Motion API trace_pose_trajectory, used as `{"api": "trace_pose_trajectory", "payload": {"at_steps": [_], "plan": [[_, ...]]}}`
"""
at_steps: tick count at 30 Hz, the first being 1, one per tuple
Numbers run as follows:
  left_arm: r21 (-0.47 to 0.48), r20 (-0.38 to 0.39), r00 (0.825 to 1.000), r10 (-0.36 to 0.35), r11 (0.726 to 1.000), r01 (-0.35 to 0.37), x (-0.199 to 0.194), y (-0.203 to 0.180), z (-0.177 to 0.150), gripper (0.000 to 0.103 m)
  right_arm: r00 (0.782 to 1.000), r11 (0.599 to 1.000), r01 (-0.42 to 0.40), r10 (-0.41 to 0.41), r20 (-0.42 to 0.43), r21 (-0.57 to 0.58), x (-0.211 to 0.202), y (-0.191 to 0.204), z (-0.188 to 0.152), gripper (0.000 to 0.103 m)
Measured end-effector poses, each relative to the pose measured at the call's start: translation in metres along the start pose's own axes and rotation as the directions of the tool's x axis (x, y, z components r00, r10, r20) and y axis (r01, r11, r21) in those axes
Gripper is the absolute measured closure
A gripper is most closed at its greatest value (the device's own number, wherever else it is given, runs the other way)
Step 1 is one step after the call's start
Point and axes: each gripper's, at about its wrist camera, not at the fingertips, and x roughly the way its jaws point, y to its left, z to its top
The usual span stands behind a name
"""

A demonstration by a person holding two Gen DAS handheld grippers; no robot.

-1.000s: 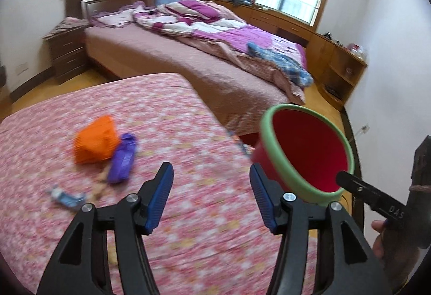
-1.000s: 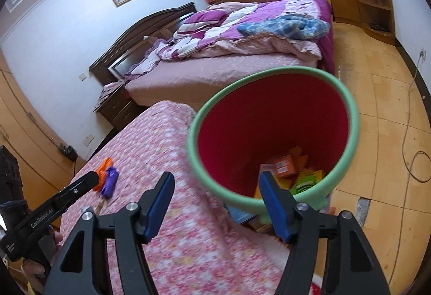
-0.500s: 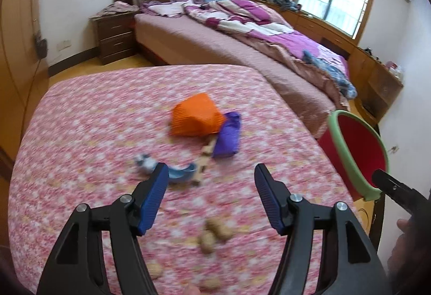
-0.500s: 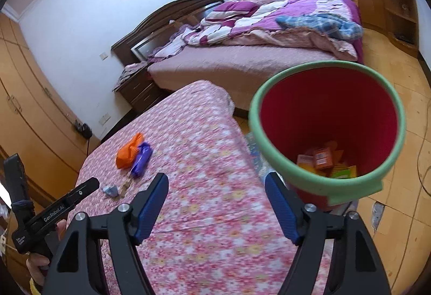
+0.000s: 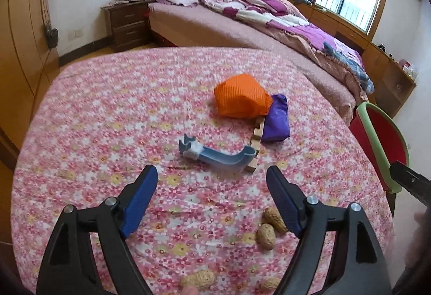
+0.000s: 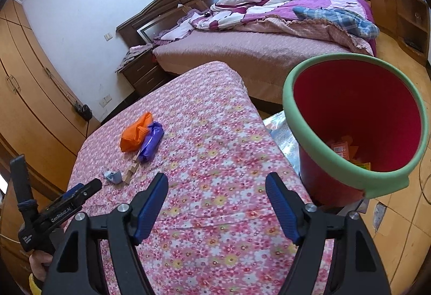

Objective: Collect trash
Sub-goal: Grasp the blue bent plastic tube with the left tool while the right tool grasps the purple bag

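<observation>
My left gripper [image 5: 212, 196] has nothing between its blue pads, and its jaws are opening wider over the pink flowered tablecloth [image 5: 107, 117]; my right gripper [image 6: 216, 202] also stands wide and empty, off to the side with the red bucket with a green rim [image 6: 382, 184] just beyond its right jaw. Nearest to my left jaws, the tan peanut shells [image 5: 269, 226] lie just under and inside the right pad, with more at the bottom edge. They look light, dry and brittle, so I judge they want a gentle pinch across the waist, one at a time. Ahead of the jaws, centred between them, lies the pale blue curved plastic scrap [image 5: 221, 156]: stiff, light, likely slick, best taken across its straight middle. Touching its right end is the notched wooden strip [image 5: 257, 143], thin and rigid. Beyond that sits the crumpled orange ribbed wrapper [image 5: 241, 99] with the purple plastic packet [image 5: 276, 120] against its right side; both look soft and springy, so I would bite a bunched fold. The bucket already holds some orange and green packets.
</observation>
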Motion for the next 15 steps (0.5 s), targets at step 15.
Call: {"api": "trace_pose_trajectory", "payload": {"at_steps": [15], "plan": [[0.048, -0.048, 0.999, 0.004, 0.999, -0.001, 0.046, -0.007, 0.017, 0.021, 0.999, 1.0, -0.011, 0.011, -0.046, -0.009, 0.02, 0.006, 0.002, 0.026]]}}
